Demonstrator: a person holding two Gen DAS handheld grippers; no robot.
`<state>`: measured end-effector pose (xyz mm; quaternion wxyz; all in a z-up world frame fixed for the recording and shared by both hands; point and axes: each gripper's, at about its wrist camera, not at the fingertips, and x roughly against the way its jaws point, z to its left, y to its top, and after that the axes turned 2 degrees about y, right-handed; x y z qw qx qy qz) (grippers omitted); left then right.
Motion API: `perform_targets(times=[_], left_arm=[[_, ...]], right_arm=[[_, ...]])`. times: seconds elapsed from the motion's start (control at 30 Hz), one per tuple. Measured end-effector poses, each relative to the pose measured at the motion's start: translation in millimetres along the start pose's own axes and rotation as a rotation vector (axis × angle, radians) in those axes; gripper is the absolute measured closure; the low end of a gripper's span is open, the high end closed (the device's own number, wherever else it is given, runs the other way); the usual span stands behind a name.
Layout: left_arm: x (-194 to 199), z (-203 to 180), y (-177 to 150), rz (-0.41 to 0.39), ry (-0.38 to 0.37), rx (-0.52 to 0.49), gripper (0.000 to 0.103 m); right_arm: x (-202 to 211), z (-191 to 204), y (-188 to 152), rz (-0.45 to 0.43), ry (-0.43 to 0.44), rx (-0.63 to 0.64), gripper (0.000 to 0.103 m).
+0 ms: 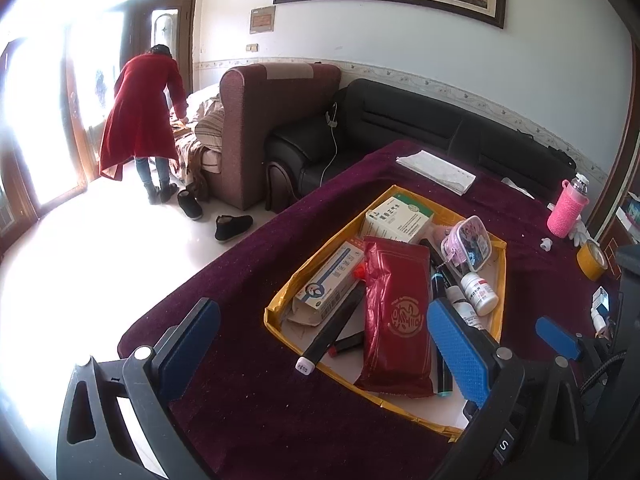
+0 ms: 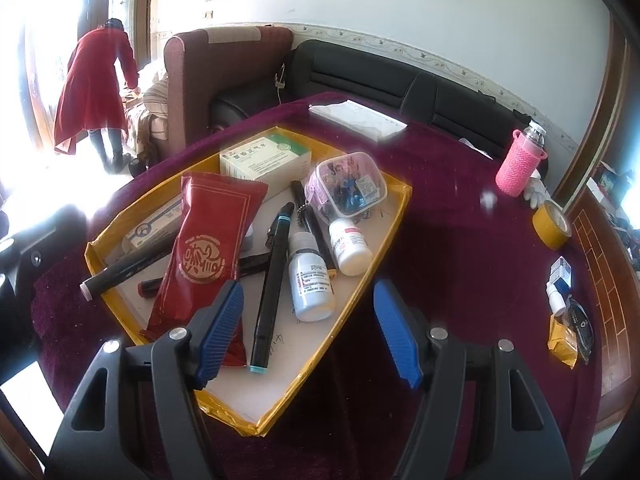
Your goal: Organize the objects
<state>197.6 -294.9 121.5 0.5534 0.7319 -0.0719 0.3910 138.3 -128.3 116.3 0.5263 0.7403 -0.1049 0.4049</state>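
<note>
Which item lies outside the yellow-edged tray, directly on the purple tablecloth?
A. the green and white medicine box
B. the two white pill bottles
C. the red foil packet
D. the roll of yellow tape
D: the roll of yellow tape sits on the purple tablecloth near the pink bottle, well apart from the tray, which holds the other three.

One shallow yellow-edged tray (image 2: 394, 196) holds two white pill bottles (image 2: 350, 246), two medicine boxes (image 2: 264, 158), one red foil packet (image 2: 208, 240), one clear plastic pouch (image 2: 346, 184) and three black marker pens (image 2: 272, 276). On the right of the frame stand one pink-sleeved bottle (image 2: 518, 164) and one roll of yellow tape (image 2: 552, 226). One folded paper (image 2: 358, 120) lies at upper centre.
</note>
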Motion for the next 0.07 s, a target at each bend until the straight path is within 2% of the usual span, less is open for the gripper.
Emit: perform_targets(times=[0.07], left_arm=[[-1.1,3.9,0.1,-0.001,0.0,0.008,0.001]], right_arm=[[0.3,2.1,1.2,-0.003,0.008,-0.002,0.036]])
